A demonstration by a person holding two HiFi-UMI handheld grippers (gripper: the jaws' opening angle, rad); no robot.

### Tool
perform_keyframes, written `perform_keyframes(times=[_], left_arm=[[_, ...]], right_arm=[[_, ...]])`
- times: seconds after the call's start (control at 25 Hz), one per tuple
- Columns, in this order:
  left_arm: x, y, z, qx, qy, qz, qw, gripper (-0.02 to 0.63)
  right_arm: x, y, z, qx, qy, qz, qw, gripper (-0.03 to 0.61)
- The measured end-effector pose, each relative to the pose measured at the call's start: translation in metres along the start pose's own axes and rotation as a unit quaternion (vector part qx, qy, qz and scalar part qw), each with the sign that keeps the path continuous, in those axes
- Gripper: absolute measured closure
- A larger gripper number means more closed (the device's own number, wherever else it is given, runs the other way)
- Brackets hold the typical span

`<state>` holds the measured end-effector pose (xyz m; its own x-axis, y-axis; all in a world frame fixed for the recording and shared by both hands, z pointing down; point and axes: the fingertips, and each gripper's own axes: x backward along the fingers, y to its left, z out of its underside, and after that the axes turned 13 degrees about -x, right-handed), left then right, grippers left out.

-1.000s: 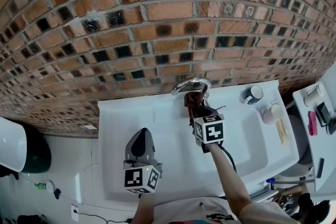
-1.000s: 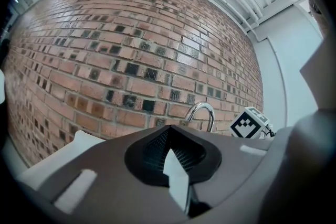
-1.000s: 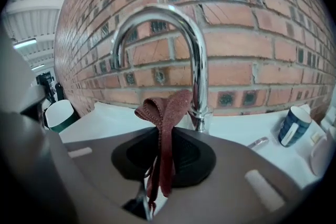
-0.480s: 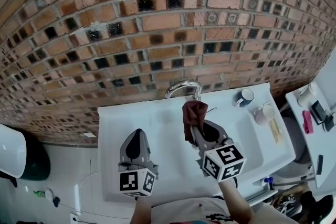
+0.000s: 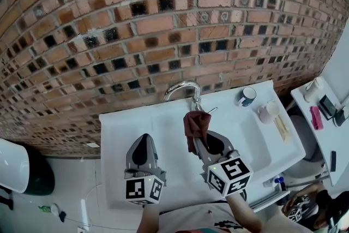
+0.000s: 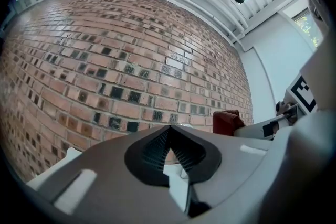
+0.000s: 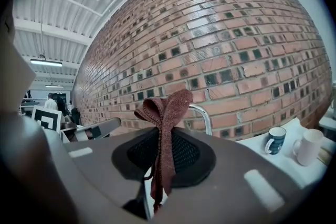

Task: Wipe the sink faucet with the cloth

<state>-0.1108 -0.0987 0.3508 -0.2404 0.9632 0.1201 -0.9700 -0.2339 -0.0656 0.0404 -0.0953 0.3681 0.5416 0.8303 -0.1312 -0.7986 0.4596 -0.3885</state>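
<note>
**Holding the cloth close to the faucet**

Your right gripper [image 5: 198, 140] has its fingers clamped on the dark red cloth [image 5: 194, 123]. The cloth bunches above the tips and hangs in a strip between them. It sits over the white sink [image 5: 115, 133], just on the near side of the curved chrome faucet [image 5: 181, 87] at the far rim; whether the two touch cannot be told. Your left gripper [image 5: 143, 143] hovers over the sink's left part, its fingers closed on nothing. A blue mug [image 5: 246, 96] and a white cup [image 5: 266, 113] stand at the far right of the sink's ledge.
</note>
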Motion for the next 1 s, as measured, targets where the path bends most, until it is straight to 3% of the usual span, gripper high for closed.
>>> perform_keyframes(times=[1.0], left_arm=[[0.0036, -0.0029, -0.0067, 0.000, -0.009, 0.001, 1.0000, 0.611]], right_arm=[[0.0039, 0.0012, -0.0036, -0.014, -0.010, -0.006, 1.000, 0.534]])
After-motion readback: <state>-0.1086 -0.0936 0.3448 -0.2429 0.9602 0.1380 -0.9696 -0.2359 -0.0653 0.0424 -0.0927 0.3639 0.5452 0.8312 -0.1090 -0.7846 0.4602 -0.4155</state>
